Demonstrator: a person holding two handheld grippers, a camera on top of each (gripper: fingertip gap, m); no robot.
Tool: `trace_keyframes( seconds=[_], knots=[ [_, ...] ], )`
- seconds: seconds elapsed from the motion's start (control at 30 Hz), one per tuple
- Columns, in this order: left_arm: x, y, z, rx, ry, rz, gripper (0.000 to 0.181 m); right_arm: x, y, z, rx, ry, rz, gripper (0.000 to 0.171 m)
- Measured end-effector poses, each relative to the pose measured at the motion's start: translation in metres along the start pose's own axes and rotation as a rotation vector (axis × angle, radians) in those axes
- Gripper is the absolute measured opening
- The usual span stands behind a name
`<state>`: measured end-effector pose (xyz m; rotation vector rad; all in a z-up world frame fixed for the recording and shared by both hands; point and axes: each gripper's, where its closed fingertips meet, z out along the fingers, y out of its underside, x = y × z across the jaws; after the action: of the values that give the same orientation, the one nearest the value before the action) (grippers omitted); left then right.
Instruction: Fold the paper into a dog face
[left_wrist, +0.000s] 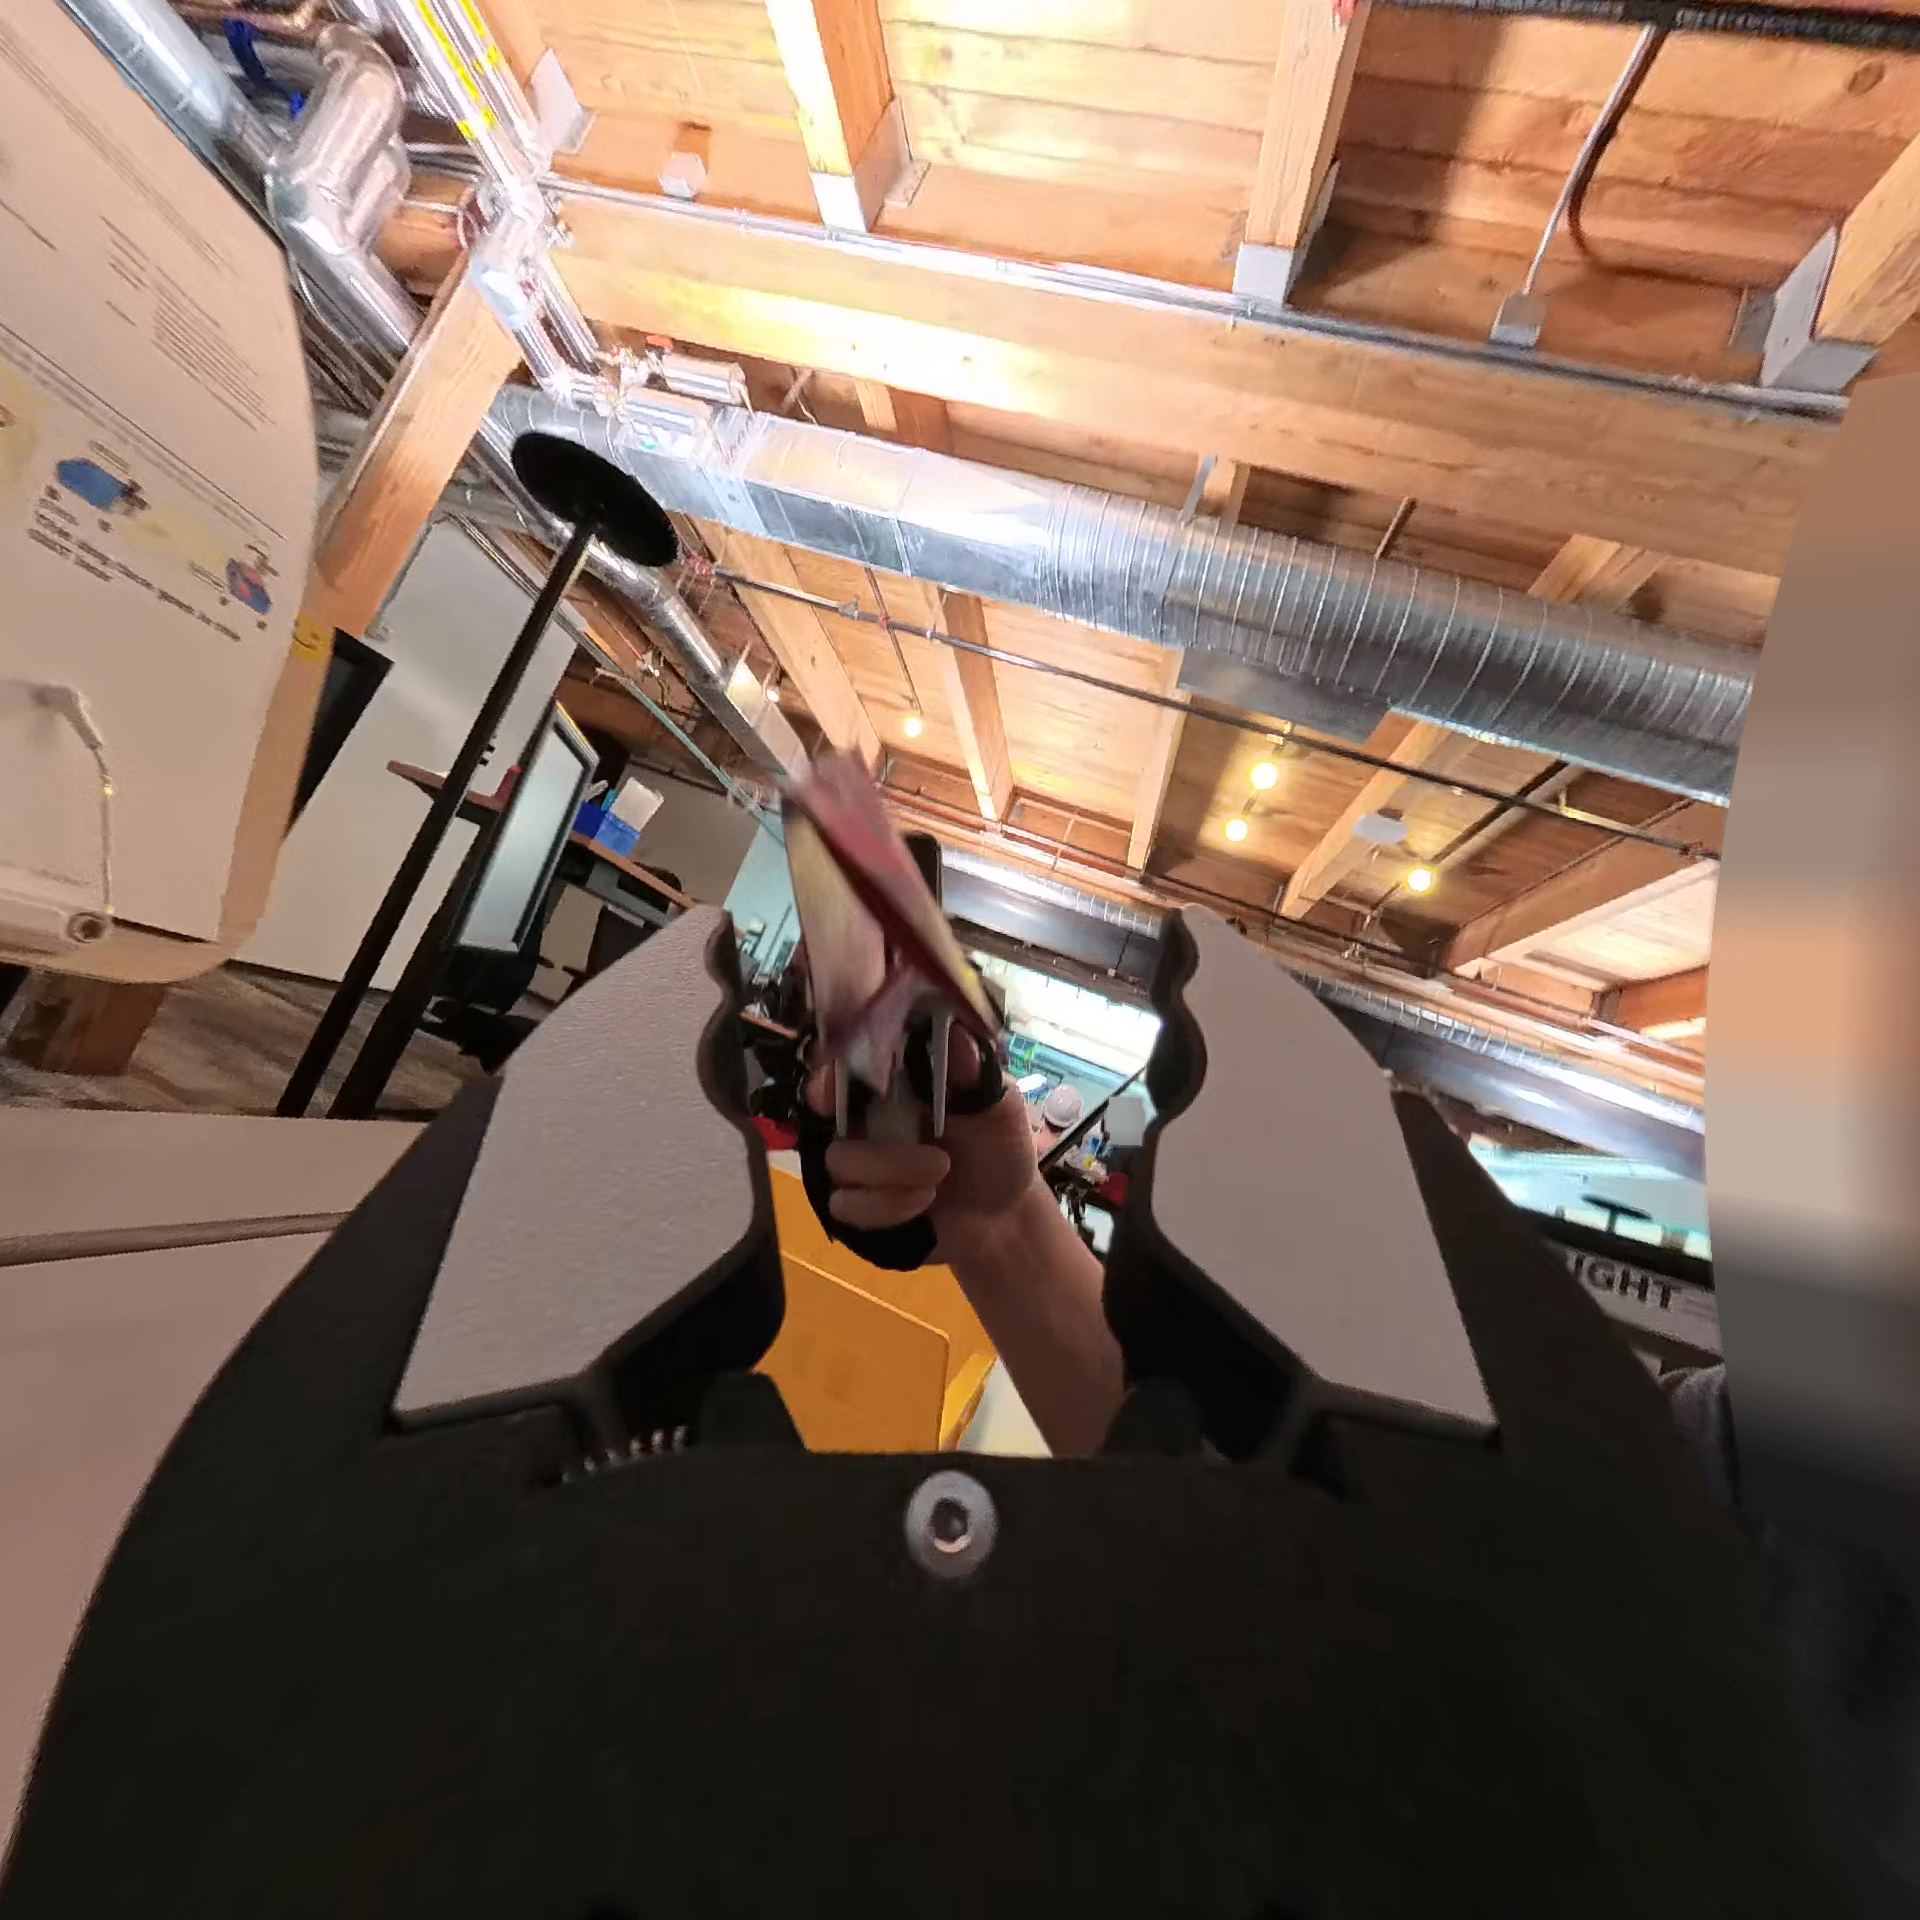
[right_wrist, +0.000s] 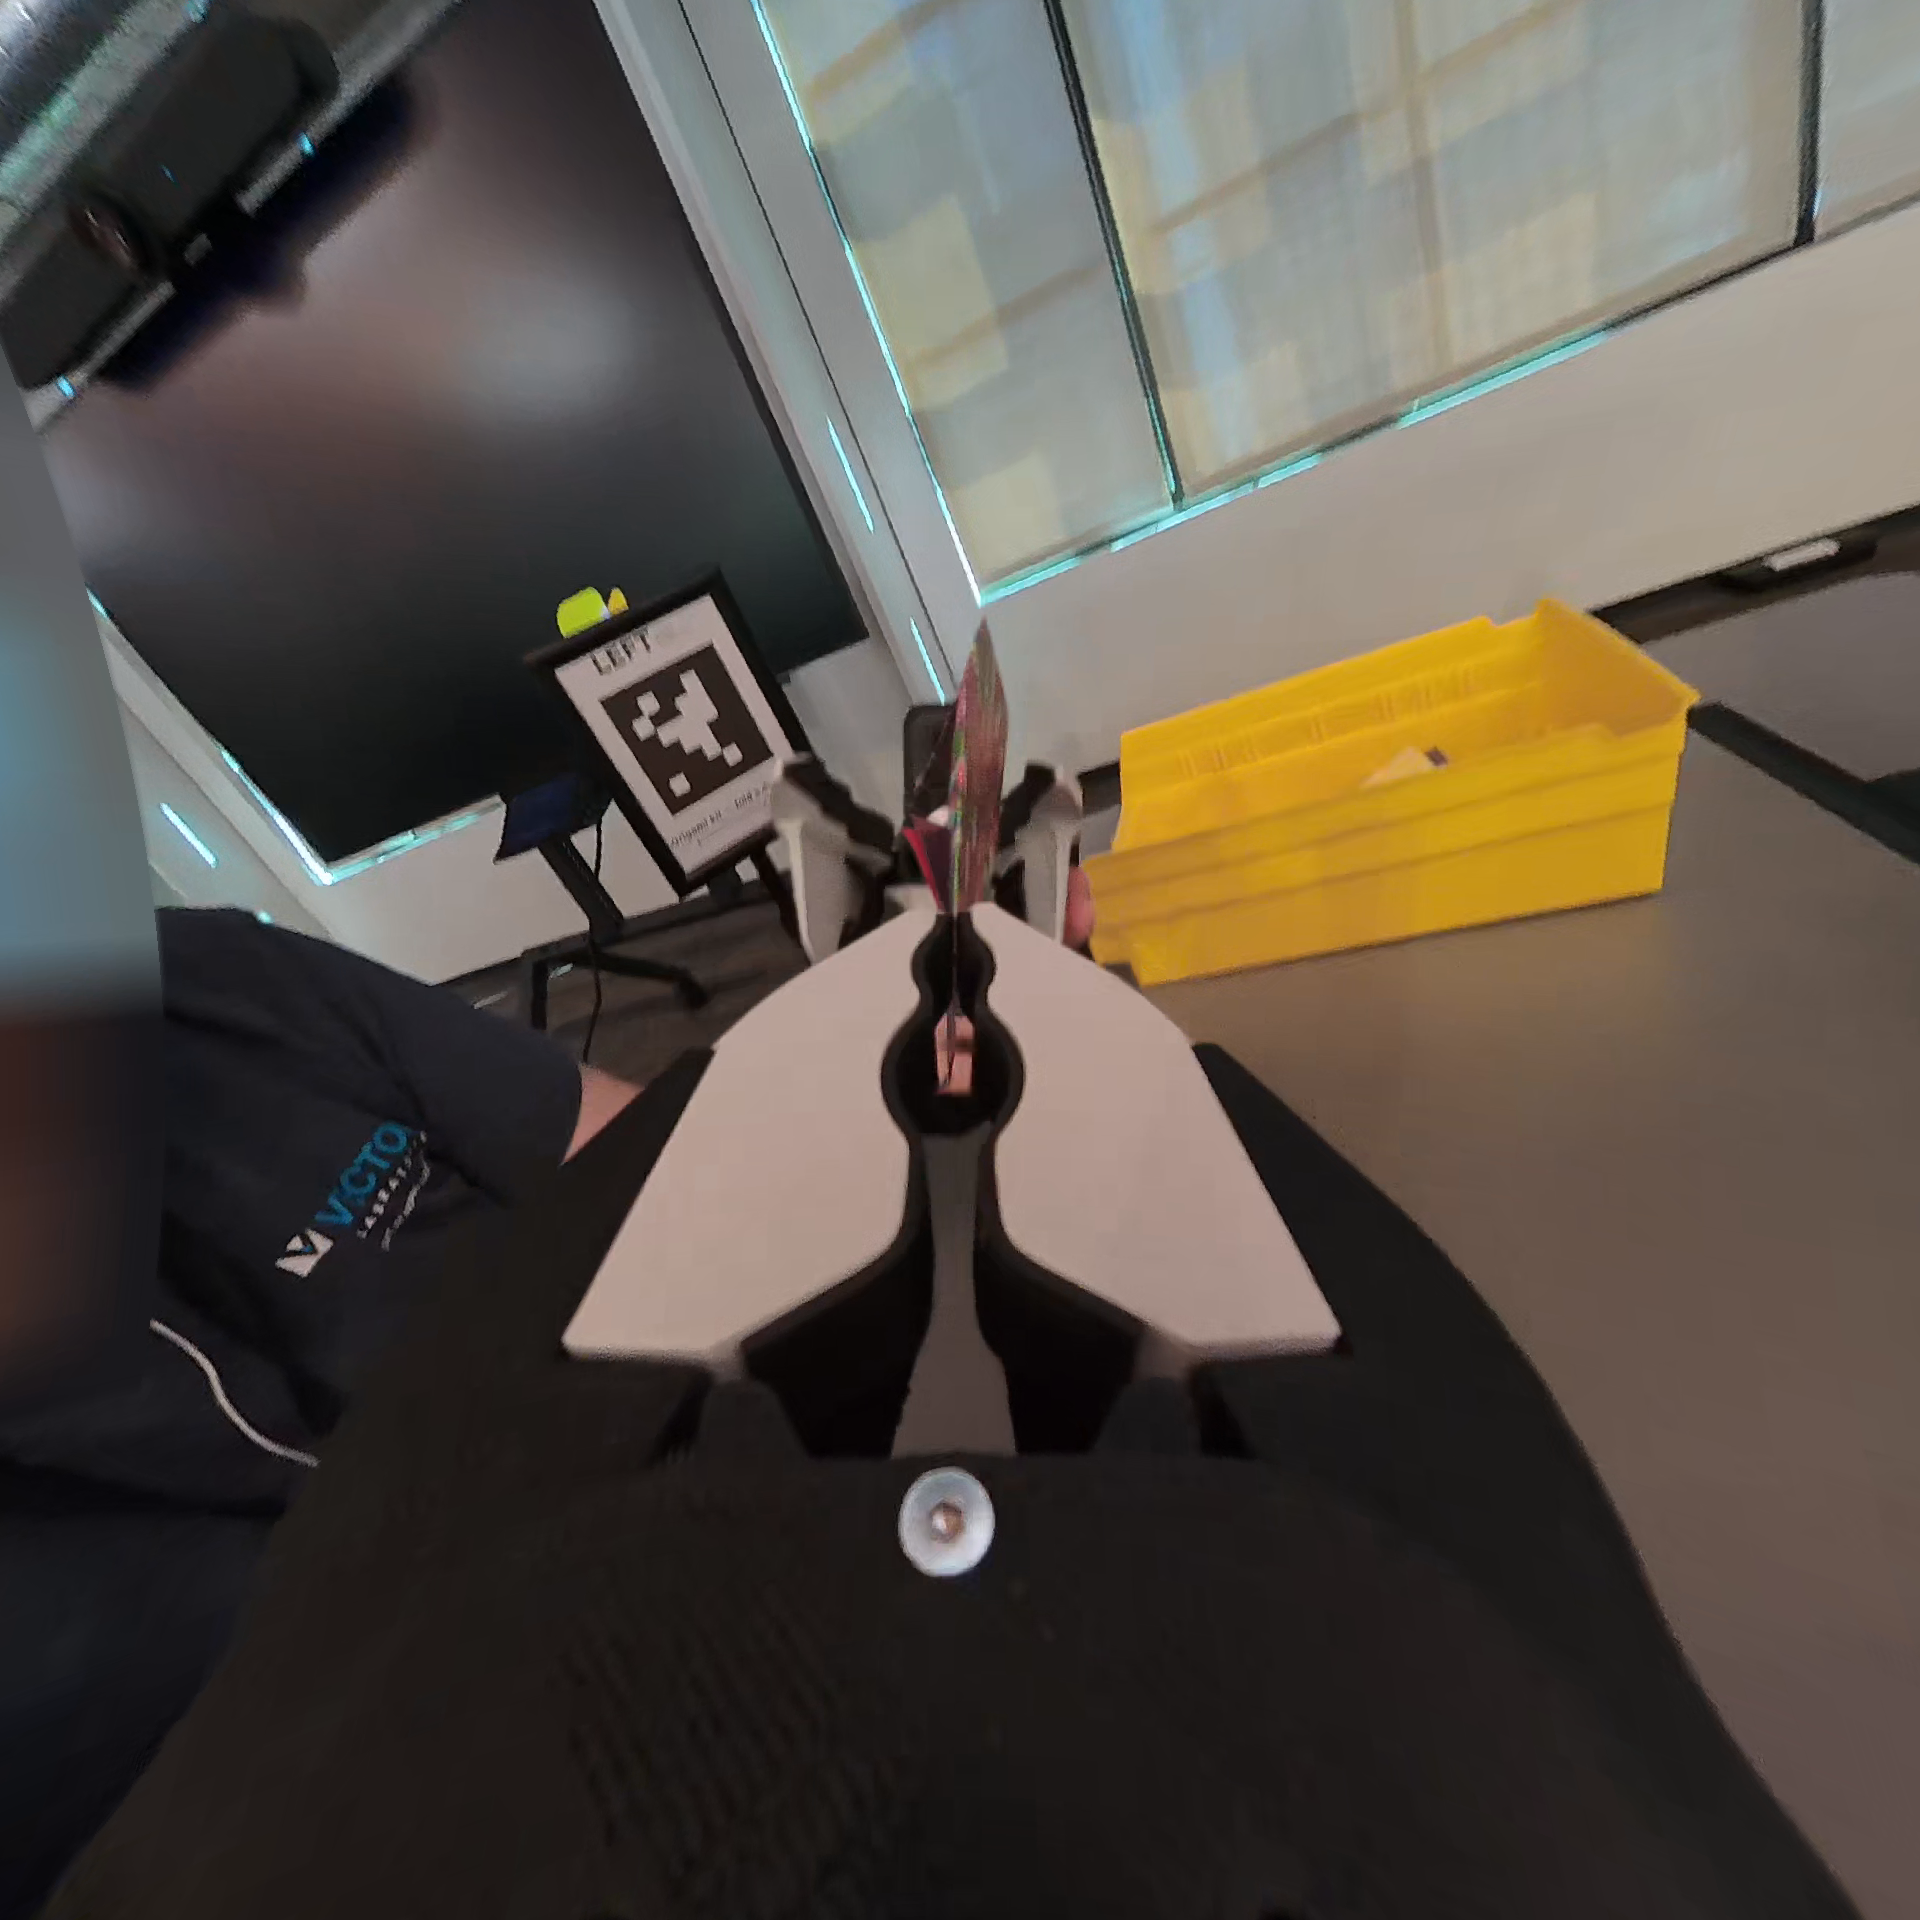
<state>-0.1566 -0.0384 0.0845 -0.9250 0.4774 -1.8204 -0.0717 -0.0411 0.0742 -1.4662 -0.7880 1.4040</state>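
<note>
The right gripper (right_wrist: 951, 925) is closed on the lower edge of a patterned, red-toned folded paper (right_wrist: 975, 790), held upright at frame centre. Beyond it, the left gripper (left_wrist: 951, 997) is held wide open and empty; the paper's long axis stands between them.

This looks like an open-plan office or lab in a converted industrial building; exposed timber beams (left_wrist: 1039, 343) and a silver air duct (left_wrist: 1195, 582) run overhead; a large dark wall screen (right_wrist: 416, 468) hangs beside frosted glass partitions (right_wrist: 1351, 260); a square-patterned marker board (right_wrist: 681, 727) stands on a stand; a yellow plastic bin (right_wrist: 1403, 790) sits on the grey counter (right_wrist: 1558, 1143).
</note>
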Motion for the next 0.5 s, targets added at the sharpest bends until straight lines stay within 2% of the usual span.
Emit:
trace_keyframes(
  seconds=[0.17, 0.3, 0.4, 0.5],
  knots=[
    [-0.015, 0.004, -0.002, -0.057, -0.059, -0.023, 0.07, 0.001, 0.01, 0.005, -0.039, -0.035, 0.001, 0.001],
    [-0.018, 0.0, -0.009, -0.018, -0.027, -0.08, 0.039, 0.003, 0.019, 0.006, -0.083, -0.031, -0.029, 0.001],
    [-0.017, -0.003, -0.013, -0.008, -0.012, -0.061, 0.004, 0.001, 0.018, 0.007, -0.076, -0.05, -0.023, 0.001],
    [-0.017, -0.003, -0.014, -0.017, -0.027, -0.027, 0.0, 0.002, 0.019, 0.007, -0.079, -0.052, -0.016, 0.001]
  ],
)
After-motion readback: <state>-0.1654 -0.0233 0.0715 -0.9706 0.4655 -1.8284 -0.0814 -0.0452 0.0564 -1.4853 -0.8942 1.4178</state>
